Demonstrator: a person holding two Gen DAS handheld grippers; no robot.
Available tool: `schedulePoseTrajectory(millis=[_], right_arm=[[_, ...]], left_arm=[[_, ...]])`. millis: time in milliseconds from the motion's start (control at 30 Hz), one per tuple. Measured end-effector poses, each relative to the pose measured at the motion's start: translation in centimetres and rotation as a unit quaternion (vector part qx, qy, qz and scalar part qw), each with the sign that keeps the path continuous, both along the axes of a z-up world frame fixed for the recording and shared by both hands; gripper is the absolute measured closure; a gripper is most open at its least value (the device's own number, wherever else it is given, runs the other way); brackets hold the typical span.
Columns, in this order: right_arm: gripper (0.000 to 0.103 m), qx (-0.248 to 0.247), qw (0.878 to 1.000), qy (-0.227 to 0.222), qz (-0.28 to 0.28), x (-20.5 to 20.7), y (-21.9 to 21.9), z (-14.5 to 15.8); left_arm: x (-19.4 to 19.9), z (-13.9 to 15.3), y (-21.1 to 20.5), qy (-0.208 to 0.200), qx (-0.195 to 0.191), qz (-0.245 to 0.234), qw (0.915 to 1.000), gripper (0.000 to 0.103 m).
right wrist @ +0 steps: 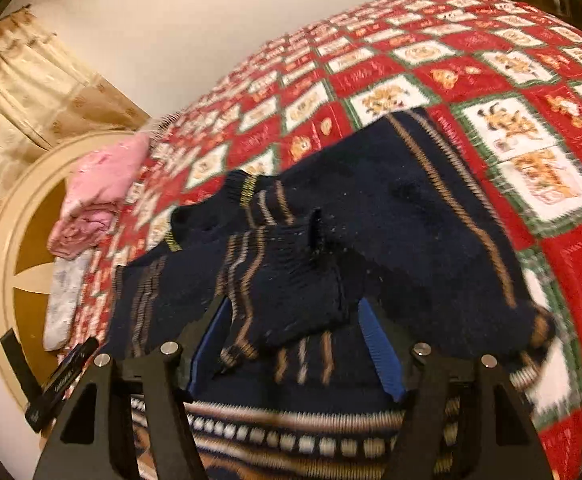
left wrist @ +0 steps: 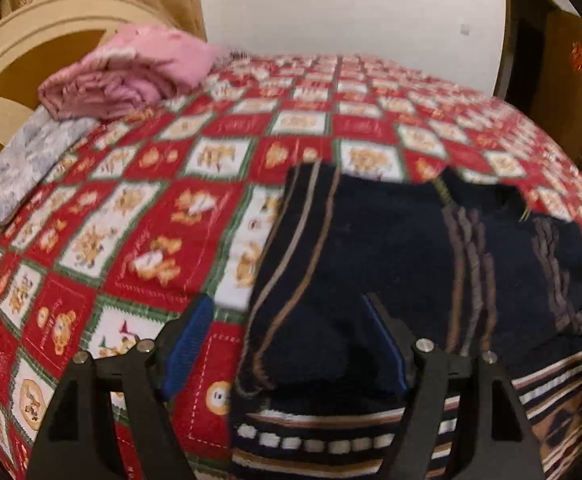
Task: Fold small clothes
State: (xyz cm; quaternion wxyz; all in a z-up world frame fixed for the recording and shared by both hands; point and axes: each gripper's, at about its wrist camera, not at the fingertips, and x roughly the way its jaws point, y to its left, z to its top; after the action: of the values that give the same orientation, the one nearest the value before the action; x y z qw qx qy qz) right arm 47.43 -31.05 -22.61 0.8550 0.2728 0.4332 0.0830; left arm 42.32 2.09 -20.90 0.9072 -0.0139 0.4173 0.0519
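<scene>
A navy knitted sweater (left wrist: 403,248) with brown and grey stripes lies flat on the red patchwork quilt (left wrist: 139,216). One sleeve (left wrist: 291,240) is folded in along its left side. My left gripper (left wrist: 287,346) hovers open at the sweater's lower left edge, with one blue pad over the quilt and the other over the knit. In the right wrist view the other sleeve (right wrist: 291,276) lies across the sweater's (right wrist: 411,208) body. My right gripper (right wrist: 295,346) stands open, and that sleeve's cuff sits between its fingers. I cannot see the pads pressing on it.
A folded pink blanket (left wrist: 131,72) and a pale grey pillow (left wrist: 23,168) rest by the cream headboard (left wrist: 19,48) at the far left. Beige curtains (right wrist: 23,92) and a white wall stand behind. Bare quilt (right wrist: 531,92) stretches beyond the sweater.
</scene>
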Motion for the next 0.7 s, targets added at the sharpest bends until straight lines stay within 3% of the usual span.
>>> schedulePoseTrajectory(millis=[33,67,100,233,400,700], right_arm=[[0.051,-0.008,1.0,0.005,-0.004,0.4,0.1,-0.3],[0.073,-0.018,1.0,0.01,-0.003,0.6,0.4,-0.5],[0.083,-0.029,0.999,0.015,0.002,0.9,0.8,-0.7],[0.089,-0.062,0.998,0.002,0.017,0.7,1.9,-0.2],[0.09,-0.094,0.995,-0.034,0.008,0.3,1.8,2.5],[0.091,-0.113,0.993,-0.026,-0.004,0.7,0.5,3.1]], left_arm=[[-0.1,-0.3,0.1,0.005,-0.003,0.0,1.0,0.026],[-0.2,-0.7,0.2,0.01,-0.008,0.001,0.9999,0.026],[-0.1,-1.0,0.2,0.012,-0.015,-0.002,0.9998,0.025],[-0.3,-1.2,0.0,0.011,-0.013,-0.011,0.9998,0.026],[-0.3,-1.2,-0.3,0.012,-0.005,-0.014,0.9998,0.025],[-0.1,-1.5,-0.7,0.018,0.006,-0.022,0.9996,0.025]])
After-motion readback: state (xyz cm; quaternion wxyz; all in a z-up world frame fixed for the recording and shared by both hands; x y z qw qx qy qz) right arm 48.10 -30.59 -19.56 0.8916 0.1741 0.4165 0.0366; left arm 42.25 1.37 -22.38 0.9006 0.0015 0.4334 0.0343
